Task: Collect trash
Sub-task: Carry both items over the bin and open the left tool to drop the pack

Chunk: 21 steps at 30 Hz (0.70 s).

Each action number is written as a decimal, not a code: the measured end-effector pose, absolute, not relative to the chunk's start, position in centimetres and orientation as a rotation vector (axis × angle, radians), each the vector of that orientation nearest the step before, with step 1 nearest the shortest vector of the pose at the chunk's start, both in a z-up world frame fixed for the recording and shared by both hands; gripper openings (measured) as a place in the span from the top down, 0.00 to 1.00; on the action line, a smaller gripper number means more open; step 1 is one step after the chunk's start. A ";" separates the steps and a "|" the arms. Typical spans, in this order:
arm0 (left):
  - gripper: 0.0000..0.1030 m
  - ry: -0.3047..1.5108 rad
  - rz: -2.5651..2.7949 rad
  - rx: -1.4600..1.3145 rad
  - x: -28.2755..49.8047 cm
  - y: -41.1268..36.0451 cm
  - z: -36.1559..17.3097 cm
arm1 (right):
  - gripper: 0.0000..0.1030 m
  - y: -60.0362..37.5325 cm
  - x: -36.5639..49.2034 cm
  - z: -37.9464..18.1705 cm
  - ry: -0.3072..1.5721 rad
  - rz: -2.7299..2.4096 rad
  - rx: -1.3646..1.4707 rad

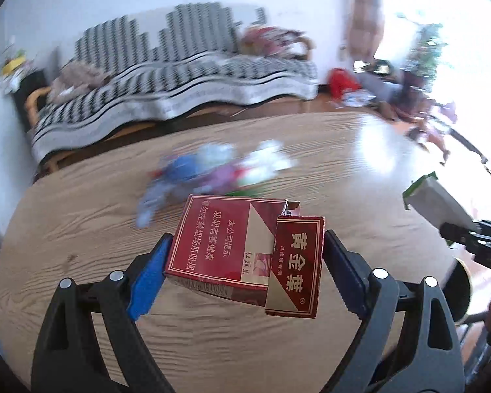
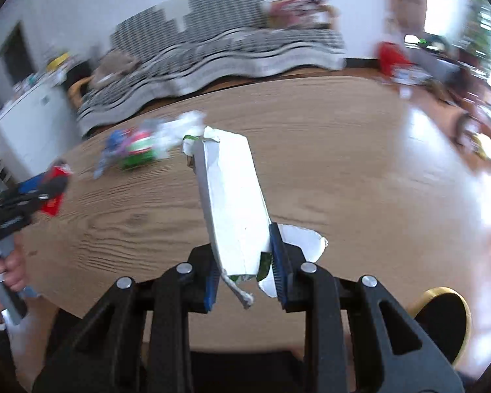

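Trash sits in three places: a loose heap of wrappers (image 1: 212,170) on the wooden counter (image 1: 343,150), blurred, well beyond both tools, and one piece in each tool, lifted clear of the counter top. Judged from this, both pieces are mid-carry toward a bin not in view, while the heap waits for a later pass. Left tool (image 1: 245,262) grasps a red cigarette pack (image 1: 242,255) across its broad width, which explains the wide spread of the jaws; blue pads press both short edges. Gripping it flat keeps the torn flip lid from catching. Right tool (image 2: 245,271) is clenched narrowly on a flattened white carton (image 2: 232,196), pinched at its crumpled lower end so the long body juts forward. Pack: glossy red with gold trim and white Chinese print, lid ripped and skewed, body dented. Carton: white, creased, green print at torn edges, open far end. A hand (image 2: 6,271) holds the left tool's grip.
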<state>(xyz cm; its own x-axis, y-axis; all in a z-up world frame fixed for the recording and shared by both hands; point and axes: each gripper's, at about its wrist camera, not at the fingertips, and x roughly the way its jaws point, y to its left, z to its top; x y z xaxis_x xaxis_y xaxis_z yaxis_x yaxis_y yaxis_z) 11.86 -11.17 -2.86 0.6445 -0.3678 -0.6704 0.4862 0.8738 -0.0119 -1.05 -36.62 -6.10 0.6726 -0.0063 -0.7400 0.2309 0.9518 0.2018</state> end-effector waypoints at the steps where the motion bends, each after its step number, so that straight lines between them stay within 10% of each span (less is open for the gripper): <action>1: 0.16 0.708 -0.528 0.185 10.6 -13.1 -2.4 | 0.73 -38.7 -3.0 -6.2 0.817 -0.188 0.302; 21: 0.16 0.784 -1.135 0.315 -10.6 -46.4 -10.5 | 0.73 -59.7 -28.8 -15.0 0.821 -0.713 0.562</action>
